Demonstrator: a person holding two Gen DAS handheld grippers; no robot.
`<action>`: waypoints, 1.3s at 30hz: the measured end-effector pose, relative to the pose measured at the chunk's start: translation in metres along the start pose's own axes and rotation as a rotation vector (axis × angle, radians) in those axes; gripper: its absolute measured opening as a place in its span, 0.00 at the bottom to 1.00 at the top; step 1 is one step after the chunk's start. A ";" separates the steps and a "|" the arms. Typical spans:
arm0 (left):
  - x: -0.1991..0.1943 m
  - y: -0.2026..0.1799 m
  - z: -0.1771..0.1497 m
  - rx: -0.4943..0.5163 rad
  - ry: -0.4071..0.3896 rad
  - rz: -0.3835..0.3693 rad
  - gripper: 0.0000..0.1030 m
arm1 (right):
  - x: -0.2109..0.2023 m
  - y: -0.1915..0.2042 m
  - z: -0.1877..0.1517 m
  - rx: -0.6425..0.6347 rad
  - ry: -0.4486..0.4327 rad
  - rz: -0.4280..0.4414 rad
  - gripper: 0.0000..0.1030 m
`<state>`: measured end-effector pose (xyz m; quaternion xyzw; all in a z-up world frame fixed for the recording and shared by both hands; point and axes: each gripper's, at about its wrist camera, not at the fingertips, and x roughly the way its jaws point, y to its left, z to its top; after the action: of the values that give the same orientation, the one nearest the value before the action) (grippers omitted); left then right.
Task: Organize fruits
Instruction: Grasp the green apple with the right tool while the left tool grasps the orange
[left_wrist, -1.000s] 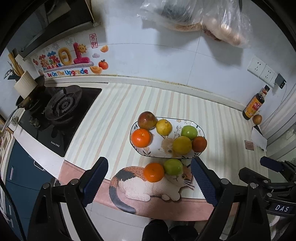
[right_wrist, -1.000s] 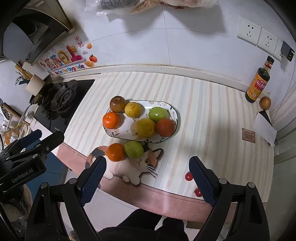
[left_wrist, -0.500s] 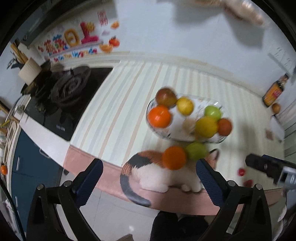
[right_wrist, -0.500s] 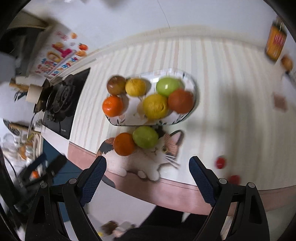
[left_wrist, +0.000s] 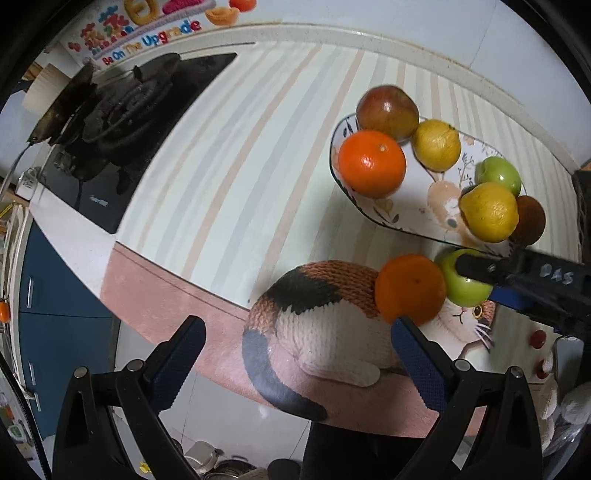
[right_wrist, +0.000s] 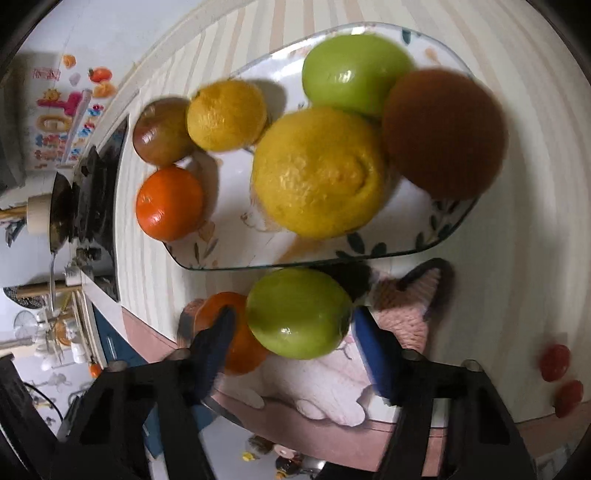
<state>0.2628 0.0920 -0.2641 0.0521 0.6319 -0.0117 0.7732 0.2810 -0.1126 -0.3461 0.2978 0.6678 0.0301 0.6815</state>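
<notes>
An oval floral plate (left_wrist: 391, 216) (right_wrist: 236, 258) holds several fruits: a red apple (left_wrist: 387, 110), an orange (left_wrist: 371, 162), lemons (left_wrist: 487, 211), a green apple (left_wrist: 498, 175). On the cat-shaped mat (left_wrist: 325, 325) lie an orange (left_wrist: 410, 288) and a green apple (left_wrist: 463, 286) (right_wrist: 297, 312). My right gripper (right_wrist: 291, 332) is open with its fingers either side of that green apple, not visibly closed on it. My left gripper (left_wrist: 295, 354) is open and empty, over the mat's left part near the counter edge.
A gas stove (left_wrist: 122, 110) sits at the left of the striped counter. Two small red fruits (right_wrist: 556, 363) lie on the counter to the right of the mat. The counter's front edge runs just below the mat.
Both grippers have moved down and closer to the counter. The right gripper has come down around the green apple on the mat. The left has shifted left.
</notes>
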 end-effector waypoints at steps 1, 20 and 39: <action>0.004 -0.001 0.001 0.007 0.008 -0.003 1.00 | 0.000 0.000 -0.001 -0.006 -0.005 0.002 0.61; 0.060 -0.097 0.017 0.269 0.063 -0.096 0.69 | -0.043 -0.070 -0.025 0.016 -0.022 -0.085 0.62; -0.039 -0.090 0.059 0.242 -0.050 -0.290 0.59 | -0.112 -0.053 -0.012 -0.031 -0.136 0.004 0.61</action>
<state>0.3053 -0.0052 -0.2198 0.0529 0.6073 -0.2001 0.7670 0.2396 -0.2009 -0.2685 0.2898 0.6190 0.0214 0.7296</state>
